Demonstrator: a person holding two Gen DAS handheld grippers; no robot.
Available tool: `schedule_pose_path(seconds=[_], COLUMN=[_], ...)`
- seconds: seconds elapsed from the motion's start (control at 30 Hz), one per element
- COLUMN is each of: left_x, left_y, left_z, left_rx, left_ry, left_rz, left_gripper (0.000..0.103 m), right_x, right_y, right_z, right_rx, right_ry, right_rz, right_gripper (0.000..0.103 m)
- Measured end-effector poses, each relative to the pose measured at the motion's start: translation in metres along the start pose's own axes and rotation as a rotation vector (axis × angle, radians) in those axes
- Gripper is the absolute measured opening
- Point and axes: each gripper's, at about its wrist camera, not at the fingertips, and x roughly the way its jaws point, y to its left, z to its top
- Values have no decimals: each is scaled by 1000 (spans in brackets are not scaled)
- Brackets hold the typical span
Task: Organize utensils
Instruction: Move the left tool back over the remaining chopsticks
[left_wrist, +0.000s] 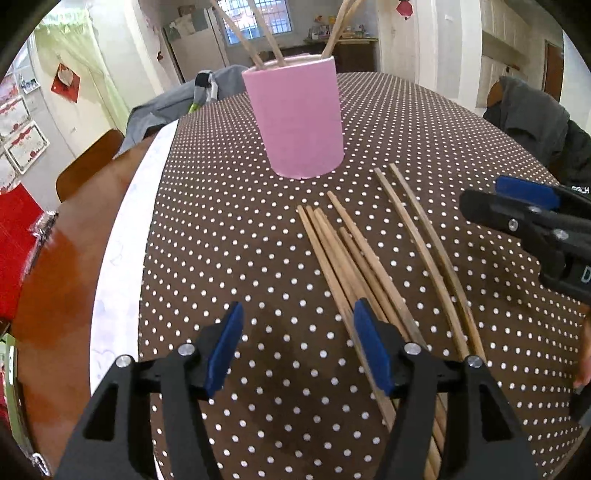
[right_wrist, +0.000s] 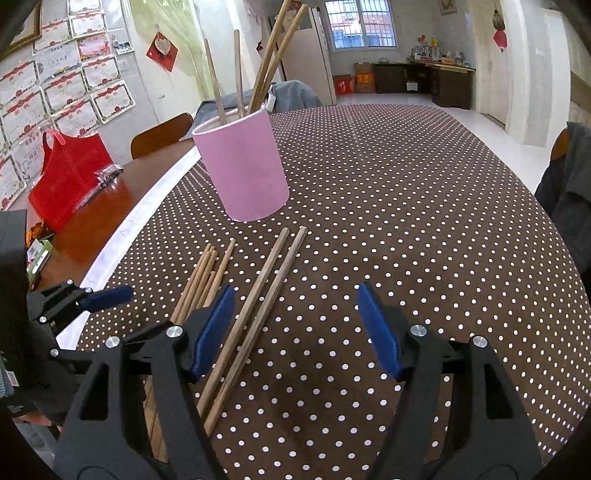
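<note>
A pink cup (left_wrist: 297, 118) stands on the dotted brown tablecloth (left_wrist: 229, 229) with several wooden chopsticks upright in it; it also shows in the right wrist view (right_wrist: 243, 168). Several loose chopsticks (left_wrist: 351, 266) lie flat in front of it, with a separate pair (left_wrist: 428, 258) to their right, also seen in the right wrist view (right_wrist: 258, 310). My left gripper (left_wrist: 297, 347) is open and empty, low over the cloth just left of the loose bunch. My right gripper (right_wrist: 295, 325) is open and empty, the pair lying by its left finger.
A red bag (right_wrist: 70, 177) sits on the bare wooden table part at the left, beside a white strip (right_wrist: 147, 206) along the cloth's edge. Wooden chairs stand behind, grey jackets (left_wrist: 532, 122) draped on chairs at the far left and right.
</note>
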Motion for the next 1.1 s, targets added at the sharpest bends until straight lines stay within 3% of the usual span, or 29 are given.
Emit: schedule_pose_path(seconds=[0.6,0.8,0.93,1.1], left_x=[4,6,10,14], left_y=[3,3,12,9], left_z=[-1,2,5,17], left_rx=[15,15,-36,-27], left_ry=[28,48,81,115], left_rz=[-25,-33,-133,-165], left_gripper=[62,61,46,30], right_x=[42,47,46,65], right_y=[41,41,29,33], right_z=[1,3,8,26], right_rx=[-182,-182,-156,-234], right_ry=[156,190,245,342], right_rz=[-118,-103,-64,-76], right_gripper=[68,68,68,68])
